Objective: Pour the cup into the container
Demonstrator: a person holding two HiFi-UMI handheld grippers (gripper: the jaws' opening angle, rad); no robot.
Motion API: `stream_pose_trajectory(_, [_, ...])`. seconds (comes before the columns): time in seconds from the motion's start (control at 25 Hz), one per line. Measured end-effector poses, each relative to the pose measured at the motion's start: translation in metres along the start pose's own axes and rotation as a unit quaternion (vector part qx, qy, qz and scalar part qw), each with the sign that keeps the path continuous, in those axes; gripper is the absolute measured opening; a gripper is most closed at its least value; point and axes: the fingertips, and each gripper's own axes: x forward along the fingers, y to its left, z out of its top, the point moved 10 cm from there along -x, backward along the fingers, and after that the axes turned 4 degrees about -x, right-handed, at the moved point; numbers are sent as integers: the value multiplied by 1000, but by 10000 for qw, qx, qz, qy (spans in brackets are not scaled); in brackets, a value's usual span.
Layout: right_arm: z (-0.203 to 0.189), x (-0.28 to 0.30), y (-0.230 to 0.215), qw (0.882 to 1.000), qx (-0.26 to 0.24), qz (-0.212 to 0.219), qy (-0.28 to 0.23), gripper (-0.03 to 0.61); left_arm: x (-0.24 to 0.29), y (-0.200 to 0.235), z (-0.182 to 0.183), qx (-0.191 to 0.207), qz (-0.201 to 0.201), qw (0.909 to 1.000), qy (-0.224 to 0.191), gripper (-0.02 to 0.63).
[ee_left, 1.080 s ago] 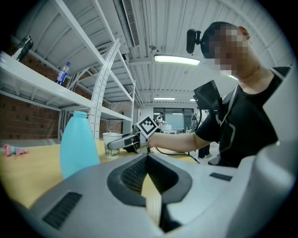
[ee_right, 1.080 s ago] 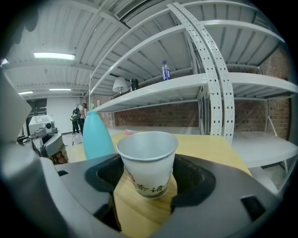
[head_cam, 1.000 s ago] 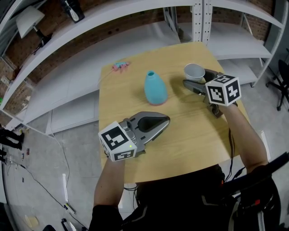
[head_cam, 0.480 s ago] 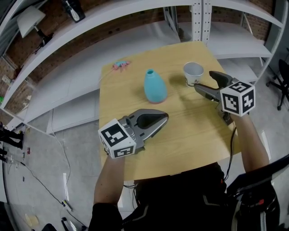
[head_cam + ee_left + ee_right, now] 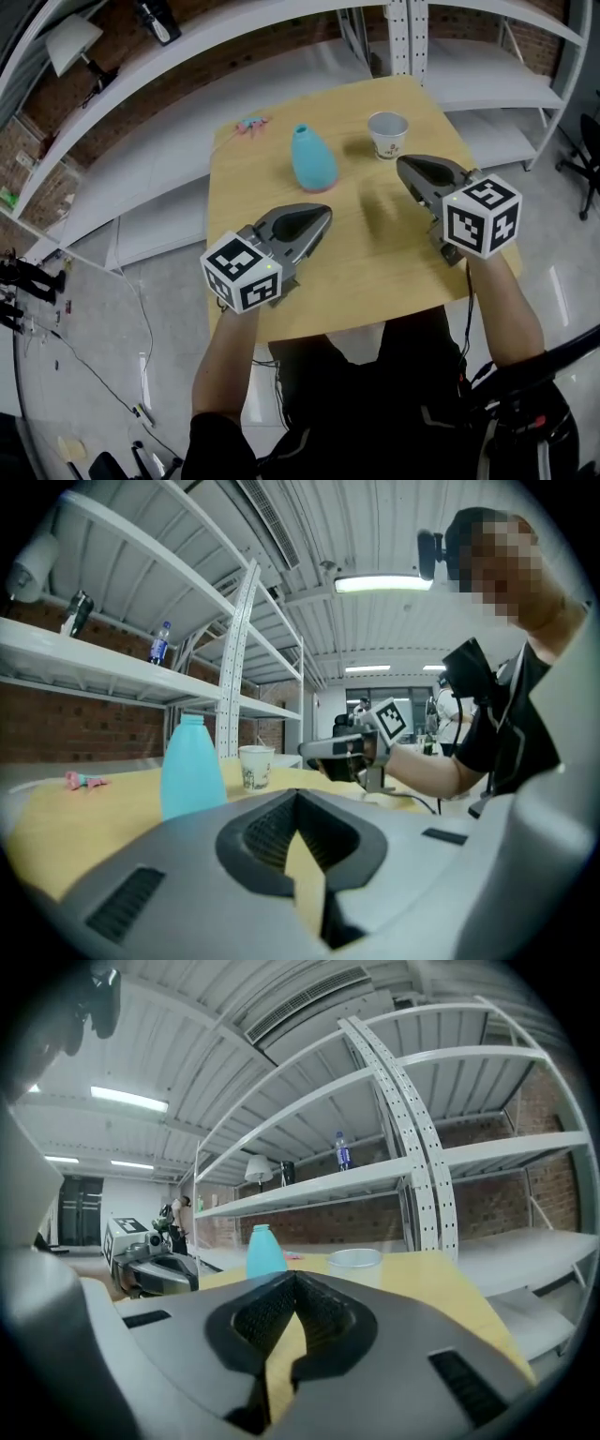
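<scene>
Looking down, I see the cup (image 5: 387, 134) standing upright near the far edge of the table (image 5: 375, 281), with the blue container (image 5: 312, 159) to its left. My right gripper (image 5: 408, 166) hangs near the cup without touching it. Its jaws have just been closing and now meet on nothing. My left gripper (image 5: 322, 216) is closed and empty too.

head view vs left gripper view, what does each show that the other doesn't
Only the head view: the black-and-white marker cube on the left gripper, and the grey floor. Only the left gripper view: the lit ceiling lamp. Both: the turquoise bottle-shaped container, the white paper cup, the wooden table, and the right gripper, whose jaws have just closed with nothing between them.
</scene>
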Motion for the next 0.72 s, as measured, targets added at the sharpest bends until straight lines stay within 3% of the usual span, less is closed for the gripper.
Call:
stream_pose_trajectory(0.2, [1,-48,40,9998,-120,109,-123,2,-33,-63,20,194,660,9973,-243,-5])
stream_pose_trajectory(0.4, [0,-121,98,9992,-105,223,-318,2,-75,-155,18,-288,1324,9856,-1015,-6])
stream_pose_trajectory(0.72, [-28,-277,208,9984,-213,379,-348,2,-135,-346,-15,-129,1605,9811,-1071,-6])
